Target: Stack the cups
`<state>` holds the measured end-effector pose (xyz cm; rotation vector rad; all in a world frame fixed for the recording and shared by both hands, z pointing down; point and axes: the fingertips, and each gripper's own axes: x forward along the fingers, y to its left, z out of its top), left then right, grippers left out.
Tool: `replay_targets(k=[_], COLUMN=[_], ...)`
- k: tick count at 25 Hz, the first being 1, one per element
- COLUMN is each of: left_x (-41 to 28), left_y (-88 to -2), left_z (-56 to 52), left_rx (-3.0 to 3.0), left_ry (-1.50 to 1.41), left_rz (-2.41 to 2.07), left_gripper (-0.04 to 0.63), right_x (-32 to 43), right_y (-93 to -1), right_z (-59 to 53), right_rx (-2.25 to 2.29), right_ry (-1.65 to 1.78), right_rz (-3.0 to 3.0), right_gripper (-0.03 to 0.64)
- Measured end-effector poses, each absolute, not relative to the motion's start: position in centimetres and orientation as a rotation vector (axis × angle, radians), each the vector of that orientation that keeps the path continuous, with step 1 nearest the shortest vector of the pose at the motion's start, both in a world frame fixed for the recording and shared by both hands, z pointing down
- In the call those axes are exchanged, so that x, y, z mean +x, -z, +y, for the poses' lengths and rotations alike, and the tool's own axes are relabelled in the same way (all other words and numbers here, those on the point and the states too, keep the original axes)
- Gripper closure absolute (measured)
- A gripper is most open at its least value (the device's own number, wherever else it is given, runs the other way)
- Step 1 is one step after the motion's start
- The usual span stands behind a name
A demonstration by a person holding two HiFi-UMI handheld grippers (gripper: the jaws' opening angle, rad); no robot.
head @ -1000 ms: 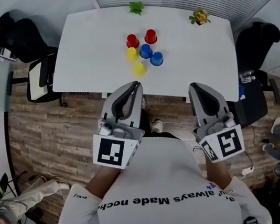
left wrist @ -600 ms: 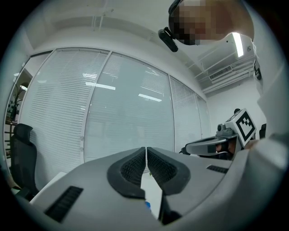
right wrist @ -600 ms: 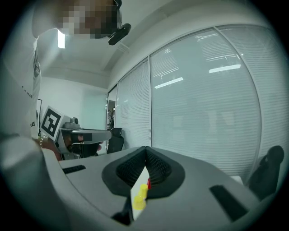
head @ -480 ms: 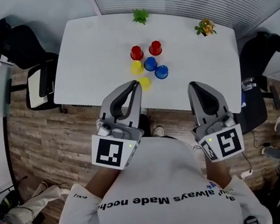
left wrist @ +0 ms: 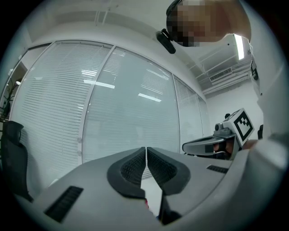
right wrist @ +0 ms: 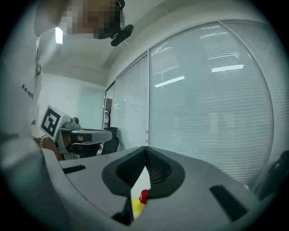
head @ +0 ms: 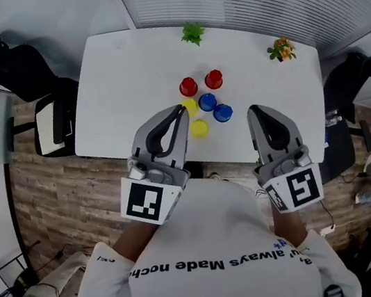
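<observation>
The person is holding the left gripper (head: 180, 110) and the right gripper (head: 254, 110) side by side in front of the chest, both pointing toward twelve o'clock in the head view, at the white worktop (head: 124, 77). The left gripper view is showing its fingers (left wrist: 135, 169) pressed together with nothing between them, and the right gripper view is showing the same for the right fingers (right wrist: 156, 168). Six cups are standing in a loose cluster on the worktop, none stacked: two red cups (head: 188, 86) (head: 214, 79) at the cluster's twelve o'clock edge, two blue cups (head: 207, 102) (head: 222, 112) toward three o'clock, and two yellow cups (head: 199, 128) (head: 189, 105) toward seven and nine o'clock, one of them partly covered in the picture by the left gripper's tip. A green plant (head: 192, 34) is sitting at the worktop's twelve o'clock edge and an orange-flowered plant (head: 282, 49) near its two o'clock corner. A black office chair (head: 25, 72) is standing at the worktop's nine o'clock side.
</observation>
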<state>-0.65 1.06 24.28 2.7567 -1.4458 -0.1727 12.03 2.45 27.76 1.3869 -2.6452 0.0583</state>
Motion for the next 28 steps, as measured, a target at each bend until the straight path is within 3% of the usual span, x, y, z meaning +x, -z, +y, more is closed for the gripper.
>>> replay_targets(k=[18, 28], left_x=[-2.3, -2.6], left_y=[-26.0, -27.2], left_z=[-6.1, -7.4], left_rx=[2.818, 2.812], left_ry=[0.174, 0.173], left_rz=[-1.283, -1.254], left_gripper=[0.569, 0.569], right_x=[8.9, 7.5], right_y=[-28.8, -35.9], right_z=[-4.0, -3.6], right_rx=[1.445, 1.304], right_ry=[-0.054, -0.123], right_rz=[-2.609, -2.553], right_gripper=[0.61, 0.553])
